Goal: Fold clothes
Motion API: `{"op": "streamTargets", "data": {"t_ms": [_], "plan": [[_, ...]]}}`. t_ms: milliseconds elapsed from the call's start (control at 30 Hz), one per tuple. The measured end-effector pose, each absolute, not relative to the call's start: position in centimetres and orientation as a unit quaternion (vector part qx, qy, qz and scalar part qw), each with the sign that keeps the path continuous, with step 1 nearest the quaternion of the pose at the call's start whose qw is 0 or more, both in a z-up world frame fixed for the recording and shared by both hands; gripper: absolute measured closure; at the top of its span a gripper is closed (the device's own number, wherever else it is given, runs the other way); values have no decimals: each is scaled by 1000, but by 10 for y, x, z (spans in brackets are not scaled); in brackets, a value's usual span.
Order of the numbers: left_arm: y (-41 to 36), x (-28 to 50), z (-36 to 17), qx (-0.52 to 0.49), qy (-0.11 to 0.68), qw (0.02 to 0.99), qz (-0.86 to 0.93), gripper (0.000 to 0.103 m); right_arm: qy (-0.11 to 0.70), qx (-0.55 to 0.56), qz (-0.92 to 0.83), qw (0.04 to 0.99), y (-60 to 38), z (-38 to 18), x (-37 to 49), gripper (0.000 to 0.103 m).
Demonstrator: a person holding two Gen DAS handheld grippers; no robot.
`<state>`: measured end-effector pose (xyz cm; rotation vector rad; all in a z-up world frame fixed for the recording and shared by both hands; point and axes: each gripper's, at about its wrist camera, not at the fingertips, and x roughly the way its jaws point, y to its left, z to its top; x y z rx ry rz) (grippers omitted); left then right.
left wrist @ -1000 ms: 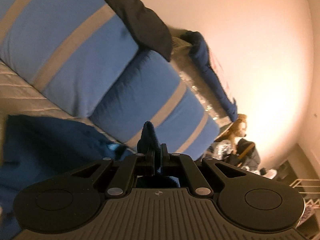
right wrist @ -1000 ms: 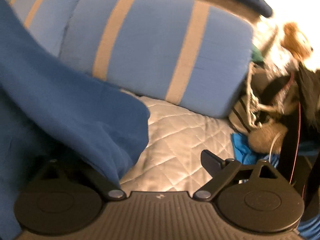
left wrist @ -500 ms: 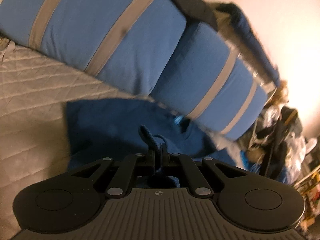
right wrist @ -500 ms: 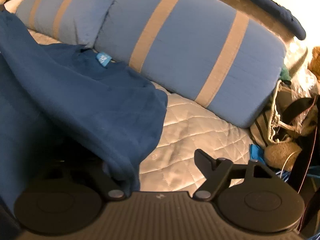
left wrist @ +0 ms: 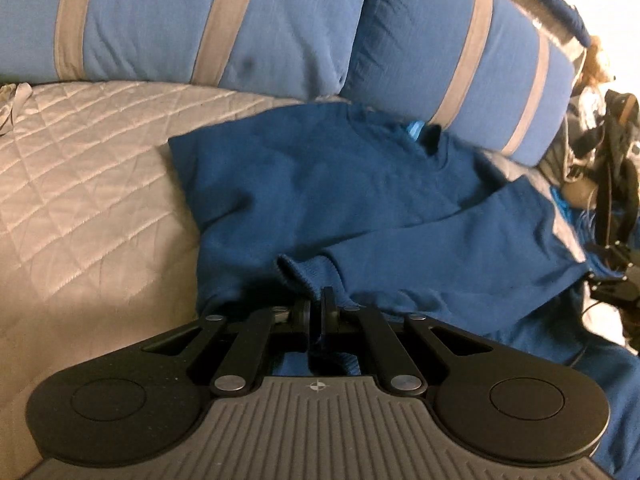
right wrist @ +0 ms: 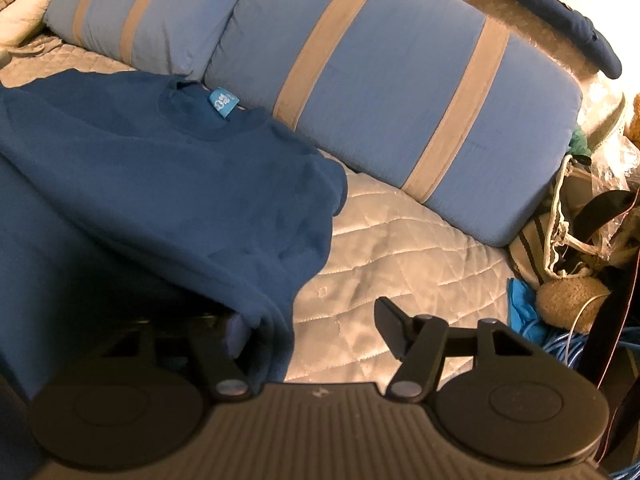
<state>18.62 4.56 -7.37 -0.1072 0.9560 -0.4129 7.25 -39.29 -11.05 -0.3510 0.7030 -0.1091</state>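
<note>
A dark blue sweater [left wrist: 320,184] lies spread on the quilted bed cover [left wrist: 80,168], its collar with a light blue label [left wrist: 416,130] toward the pillows. One sleeve is folded across the body, and my left gripper [left wrist: 316,304] is shut on its ribbed cuff [left wrist: 304,276] just above the fabric. In the right wrist view the sweater [right wrist: 160,168] drapes over the left finger of my right gripper [right wrist: 316,328]. Its jaws are closing, with the sweater's edge partly between them but not pinched. The right finger [right wrist: 394,320] stands free over the cover.
Two blue pillows with tan stripes [right wrist: 400,92] line the far side of the bed. Bags, blue cable and a plush toy [right wrist: 572,296] are piled off the bed's right end. A dark garment [right wrist: 560,20] hangs on the headboard.
My left gripper came down with the cuff and tilted from the wall toward the bed. The sweater settled flat. The right gripper's jaws narrowed.
</note>
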Motion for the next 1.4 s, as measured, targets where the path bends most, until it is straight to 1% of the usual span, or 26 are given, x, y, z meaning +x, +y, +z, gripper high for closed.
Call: {"op": "streamTargets", "data": {"t_ms": [67, 167, 367, 433, 467, 500, 567, 667, 733, 767, 800, 900, 1000, 1100, 1200, 1400], "plan": [[43, 186, -78, -46, 461, 865, -193, 98, 344, -172, -57, 921, -394, -111, 72, 27], [39, 184, -84, -32, 467, 863, -187, 97, 344, -180, -73, 919, -395, -114, 72, 20], [38, 177, -83, -4, 469, 863, -185, 95, 367, -203, -76, 905, -393, -117, 71, 14], [40, 175, -81, 2, 473, 863, -180, 88, 369, -226, -60, 899, -390, -115, 64, 12], [42, 175, -80, 6, 474, 863, -175, 77, 367, -232, -48, 900, -389, -112, 58, 9], [44, 173, -78, 11, 472, 866, -165, 70, 365, -236, -37, 900, -389, -108, 53, 6], [49, 169, -74, 13, 462, 874, -151, 66, 359, -213, -28, 908, -394, -98, 48, 4], [60, 162, -64, -8, 448, 883, -144, 56, 348, -162, -28, 923, -404, -83, 46, 3], [64, 159, -54, -17, 437, 889, -137, 53, 341, -129, -29, 931, -410, -73, 44, 3], [65, 157, -49, -18, 430, 892, -134, 50, 340, -116, -39, 932, -413, -72, 48, 3], [66, 155, -44, -18, 423, 896, -132, 44, 340, -106, -50, 933, -415, -72, 53, 3], [67, 147, -28, -17, 398, 909, -125, 35, 350, -74, -75, 931, -423, -80, 66, 3], [66, 138, -15, -11, 367, 922, -118, 33, 382, -41, -105, 917, -430, -98, 80, 2], [64, 130, -4, 2, 346, 931, -115, 31, 427, -44, -137, 893, -432, -117, 93, 0], [63, 125, 5, 9, 336, 935, -116, 28, 424, -48, -153, 891, -427, -114, 92, 0], [62, 115, 22, 6, 318, 940, -122, 27, 397, -77, -177, 897, -417, -93, 89, 0]]}}
